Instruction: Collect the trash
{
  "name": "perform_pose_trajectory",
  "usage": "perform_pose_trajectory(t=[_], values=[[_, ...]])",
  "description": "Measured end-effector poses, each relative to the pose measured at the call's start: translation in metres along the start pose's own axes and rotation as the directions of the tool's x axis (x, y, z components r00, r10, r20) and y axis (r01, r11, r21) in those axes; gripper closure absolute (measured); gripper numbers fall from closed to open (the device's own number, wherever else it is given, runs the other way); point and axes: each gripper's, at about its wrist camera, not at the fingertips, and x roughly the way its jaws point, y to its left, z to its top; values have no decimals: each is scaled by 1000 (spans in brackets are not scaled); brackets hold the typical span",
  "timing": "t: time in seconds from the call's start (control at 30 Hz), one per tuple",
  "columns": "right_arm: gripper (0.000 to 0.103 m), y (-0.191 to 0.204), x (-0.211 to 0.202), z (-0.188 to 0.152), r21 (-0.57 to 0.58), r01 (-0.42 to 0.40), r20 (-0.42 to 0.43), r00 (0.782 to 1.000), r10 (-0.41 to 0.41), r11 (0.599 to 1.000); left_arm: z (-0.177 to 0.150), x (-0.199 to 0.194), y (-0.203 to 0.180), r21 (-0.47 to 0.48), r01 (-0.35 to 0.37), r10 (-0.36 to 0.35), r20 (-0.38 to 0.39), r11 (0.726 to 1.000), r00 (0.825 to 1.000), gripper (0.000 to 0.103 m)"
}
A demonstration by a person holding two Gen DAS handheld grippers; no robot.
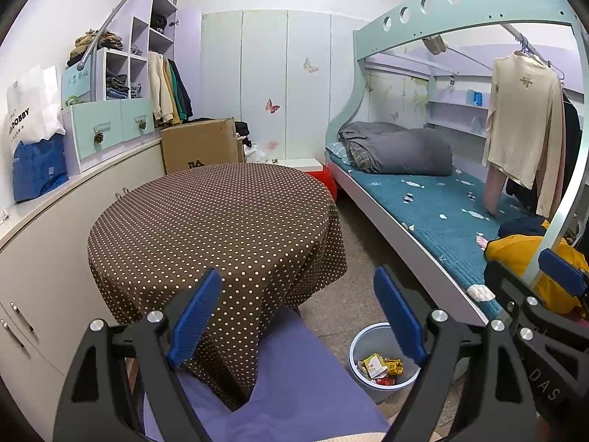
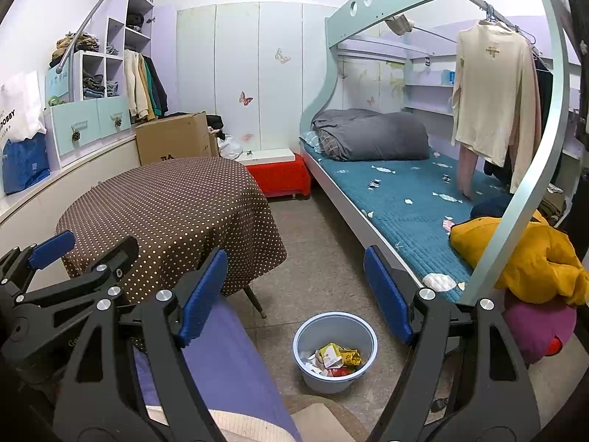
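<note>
Low in both frames, a pale bin (image 2: 335, 353) stands on the floor (image 2: 316, 250), with crumpled yellow and red wrappers (image 2: 337, 359) inside it. Both left gripper (image 1: 300, 316) and right gripper (image 2: 296, 294) have their jaws spread, pinching nothing. At centre left stands a tabletop (image 1: 217, 217) under a brown dotted cloth; the bed (image 2: 405, 199) fills the right. A purple cushion (image 1: 294, 379) lies at lower centre.
</note>
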Motion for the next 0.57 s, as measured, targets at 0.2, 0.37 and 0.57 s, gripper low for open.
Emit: perform_pose_trajectory(t=[0.2,0.37,0.57], values=[[27,1,0,0,4,-5,-1,1000,5,1000,0,-1,0,-2,-7,7,-1,1000,1000,19],[27,1,1,-1,1,-3,-2,1000,3,1000,-1,-1,1,-2,-8,8,-8,1000,1000,19],[27,1,2,-2,2,-3,-4,1000,3,1000,0,2,2,-3,-6,6,-16,1000,1000,19]])
